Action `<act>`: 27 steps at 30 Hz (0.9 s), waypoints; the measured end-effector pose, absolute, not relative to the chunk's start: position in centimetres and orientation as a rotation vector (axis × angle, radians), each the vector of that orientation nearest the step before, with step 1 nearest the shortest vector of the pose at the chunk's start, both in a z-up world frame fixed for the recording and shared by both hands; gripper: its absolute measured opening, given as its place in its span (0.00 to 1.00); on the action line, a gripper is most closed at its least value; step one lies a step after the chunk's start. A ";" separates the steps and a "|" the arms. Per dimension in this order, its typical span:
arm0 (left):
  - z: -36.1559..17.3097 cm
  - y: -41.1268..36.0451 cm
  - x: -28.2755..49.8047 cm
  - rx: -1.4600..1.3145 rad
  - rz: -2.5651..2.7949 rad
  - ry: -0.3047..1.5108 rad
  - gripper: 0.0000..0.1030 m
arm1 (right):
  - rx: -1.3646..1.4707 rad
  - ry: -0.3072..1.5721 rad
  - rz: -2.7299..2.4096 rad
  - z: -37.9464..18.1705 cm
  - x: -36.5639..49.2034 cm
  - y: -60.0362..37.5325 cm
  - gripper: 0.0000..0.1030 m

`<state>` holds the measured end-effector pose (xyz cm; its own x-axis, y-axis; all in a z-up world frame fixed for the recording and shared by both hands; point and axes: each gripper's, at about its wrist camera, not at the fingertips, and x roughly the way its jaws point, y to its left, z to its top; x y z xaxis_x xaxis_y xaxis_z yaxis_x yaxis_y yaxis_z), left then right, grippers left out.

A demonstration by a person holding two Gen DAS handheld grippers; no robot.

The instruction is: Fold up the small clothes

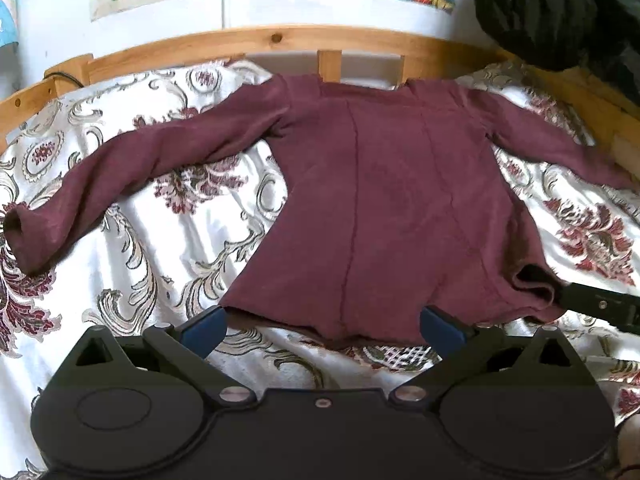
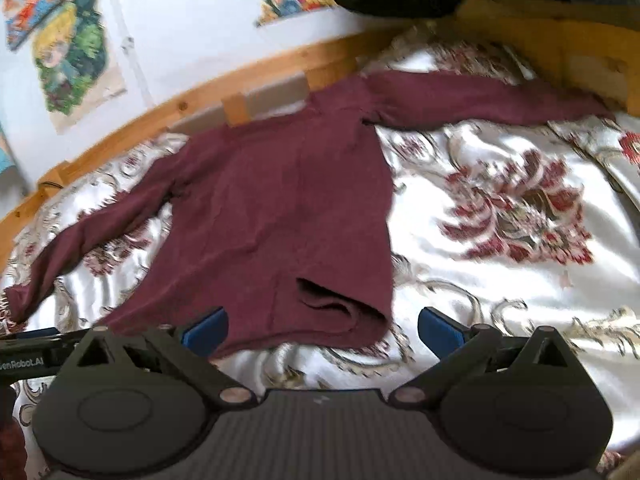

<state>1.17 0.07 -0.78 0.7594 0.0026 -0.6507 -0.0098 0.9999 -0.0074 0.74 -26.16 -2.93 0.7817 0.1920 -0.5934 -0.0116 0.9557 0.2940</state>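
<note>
A small maroon long-sleeved top lies spread flat on the bed, both sleeves out to the sides, hem toward me. It also shows in the right wrist view. My left gripper is open and empty, its blue pads either side of the hem's left half. My right gripper is open and empty at the hem's right corner, where the fabric is rumpled. The right gripper's finger shows in the left wrist view.
The bedcover is white satin with maroon floral print. A wooden bed rail runs along the far side by the wall. A dark bundle sits at the back right corner.
</note>
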 end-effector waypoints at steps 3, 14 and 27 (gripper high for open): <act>-1.1 0.0 2.3 0.035 0.007 0.762 0.99 | 0.307 0.731 0.075 -3.0 1.5 -27.2 1.00; 3.7 -4.2 7.3 0.235 -0.094 0.743 0.99 | 0.274 0.552 -0.050 1.0 5.8 -35.9 1.00; 0.1 -12.9 12.4 0.065 -0.407 0.737 0.99 | 0.493 0.412 -0.207 0.1 14.5 -50.6 1.00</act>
<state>12.37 -12.86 0.12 0.6663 -0.3382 -0.6646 0.3832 0.9199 -0.0839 14.49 -50.62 0.09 0.8978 -0.0935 -0.4304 0.2892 0.8623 0.4158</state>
